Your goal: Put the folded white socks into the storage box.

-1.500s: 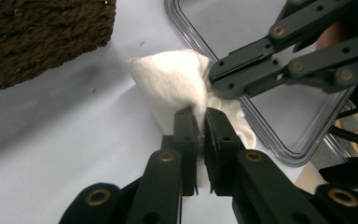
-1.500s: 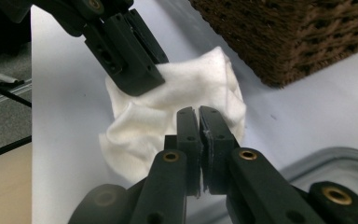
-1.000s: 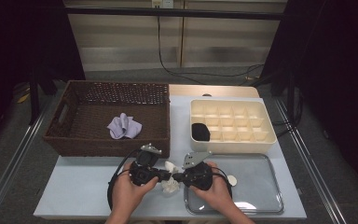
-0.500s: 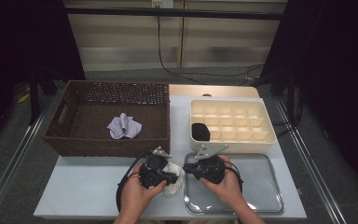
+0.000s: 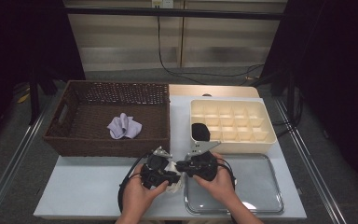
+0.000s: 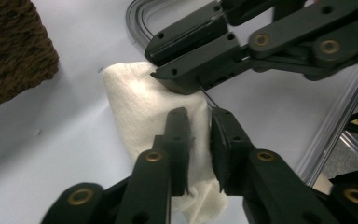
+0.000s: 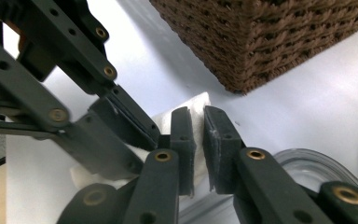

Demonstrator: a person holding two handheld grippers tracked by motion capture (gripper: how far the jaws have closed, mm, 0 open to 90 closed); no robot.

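Observation:
A small white cloth (image 5: pixel 173 183) lies on the table's front edge, between the two hands. My left gripper (image 5: pixel 171 176) comes at it from the left. In the left gripper view, the left gripper (image 6: pixel 198 112) has a narrow gap between its jaws. They have just been opening, and the cloth (image 6: pixel 135 112) shows in the gap without being pinched. My right gripper (image 5: pixel 181 166) comes from the right. In the right gripper view, my right gripper (image 7: pixel 198 110) has its pads nearly together on a fold of the cloth (image 7: pixel 200 100). Its jaws eased slightly a moment ago.
A brown wicker basket (image 5: pixel 74 140) at the left holds a lavender cloth (image 5: pixel 123 126). A cream divided tray (image 5: pixel 261 140) at the right has a black object (image 5: pixel 200 131) in one compartment. A shiny shallow tray (image 5: pixel 261 186) lies at the front right, under the right hand.
Both hands have stayed over the white cloth. The right gripper has turned a little, and its grey plate now tips up toward the cream tray.

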